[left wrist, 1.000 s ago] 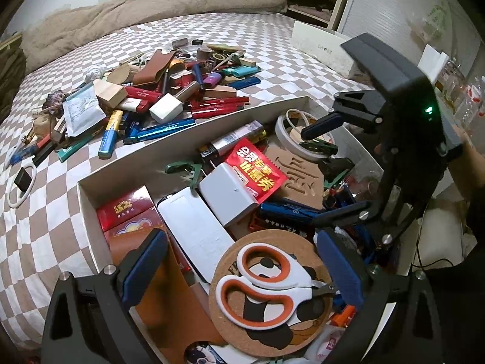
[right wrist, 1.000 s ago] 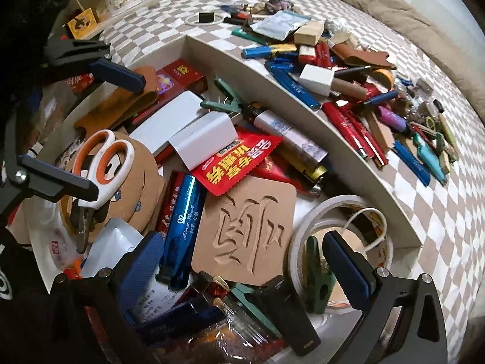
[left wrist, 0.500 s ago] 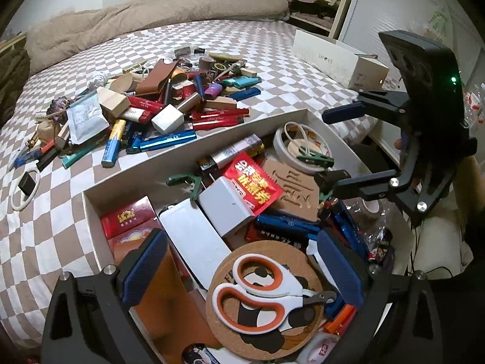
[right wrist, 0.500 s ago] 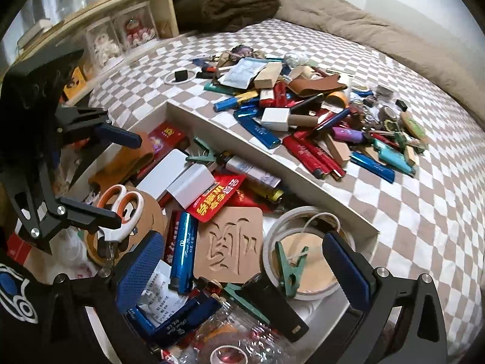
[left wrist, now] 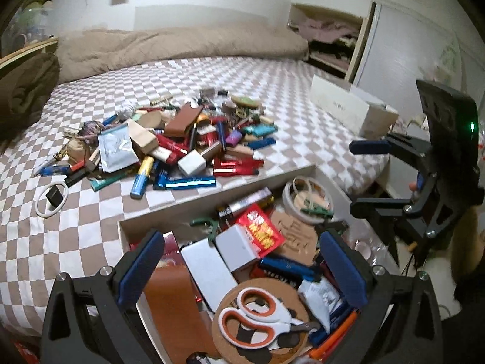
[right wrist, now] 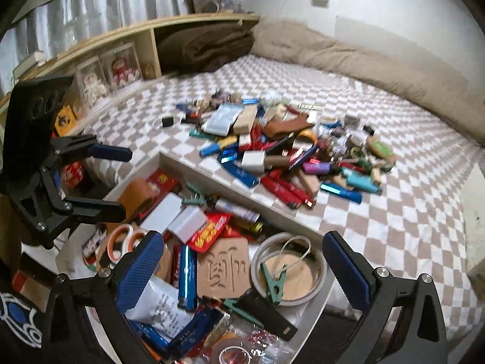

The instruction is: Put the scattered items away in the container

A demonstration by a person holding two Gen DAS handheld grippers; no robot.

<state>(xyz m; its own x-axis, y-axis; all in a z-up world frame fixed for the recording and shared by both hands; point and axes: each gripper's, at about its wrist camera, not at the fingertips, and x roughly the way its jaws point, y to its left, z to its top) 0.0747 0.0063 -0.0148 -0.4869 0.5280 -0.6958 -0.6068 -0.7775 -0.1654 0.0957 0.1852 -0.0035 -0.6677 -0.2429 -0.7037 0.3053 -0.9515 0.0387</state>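
A white box [left wrist: 230,189] on the checkered bed holds many items: orange-handled scissors [left wrist: 257,312] on a cork coaster, a red packet [left wrist: 262,230], a tape roll [right wrist: 288,267]. A pile of scattered items [left wrist: 182,142] lies on the bed beyond the box; it also shows in the right wrist view [right wrist: 288,151]. My left gripper [left wrist: 242,267] is open and empty above the box's near end. My right gripper [right wrist: 242,270] is open and empty above the box's other end. Each gripper shows in the other's view, the right [left wrist: 372,176] and the left [right wrist: 106,179].
A white cable with a black plug [left wrist: 53,197] lies left of the pile. A long white carton [left wrist: 348,106] sits at the bed's far right edge. A wooden shelf [right wrist: 121,48] runs along the bed. A beige duvet [left wrist: 182,45] lies at the far end.
Both grippers have risen and pulled back from the box, so more of the bed and room shows. Both stay open and empty. The items have not moved.
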